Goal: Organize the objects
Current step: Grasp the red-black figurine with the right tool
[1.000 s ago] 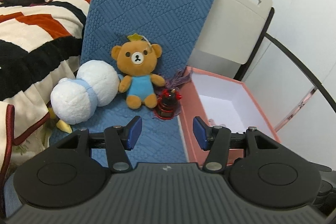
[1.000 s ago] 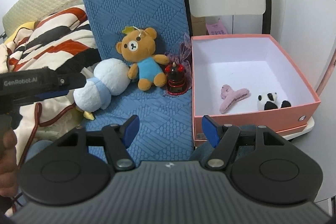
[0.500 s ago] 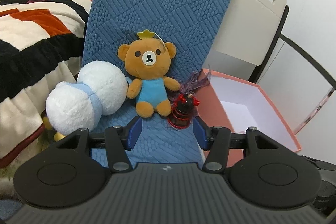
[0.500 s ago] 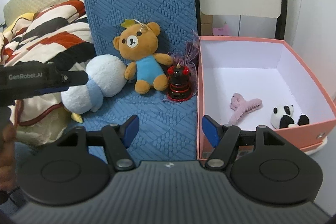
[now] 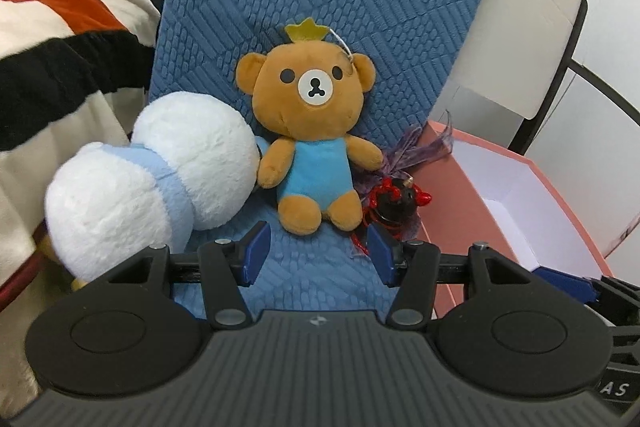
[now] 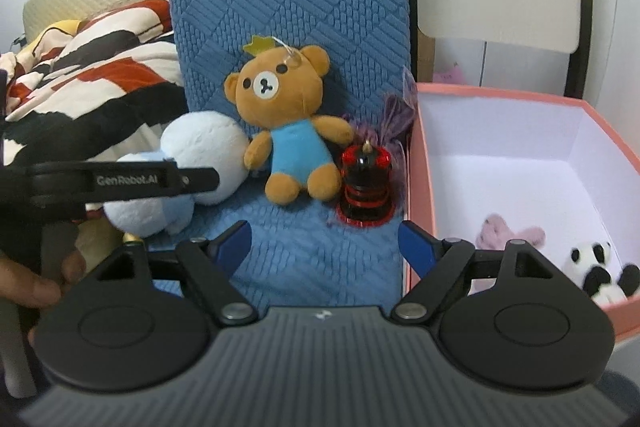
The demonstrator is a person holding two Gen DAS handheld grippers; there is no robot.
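A brown bear plush (image 5: 312,131) in a blue shirt sits against the blue quilted cushion (image 5: 340,7). A white and pale blue plush (image 5: 152,179) lies to its left. A small red and black toy (image 5: 394,203) stands to its right, beside the pink box (image 5: 444,187). My left gripper (image 5: 318,247) is open and empty, just short of the bear's feet. My right gripper (image 6: 325,243) is empty, its jaws opening, in front of the bear (image 6: 288,131) and the red and black toy (image 6: 366,187). The box (image 6: 418,187) holds a pink hair claw (image 6: 508,233) and a small panda (image 6: 600,271).
A striped blanket (image 5: 60,39) lies on the left. Purple feathery trim (image 6: 394,115) sits behind the red toy. A white chair back (image 5: 520,39) and a black curved frame (image 5: 600,83) stand behind the box. A hand (image 6: 36,287) holds the left tool's black bar (image 6: 120,181).
Both grippers have come forward and down toward the toys, which now look larger. The right gripper's jaws have spread wider. The left jaws kept their gap.
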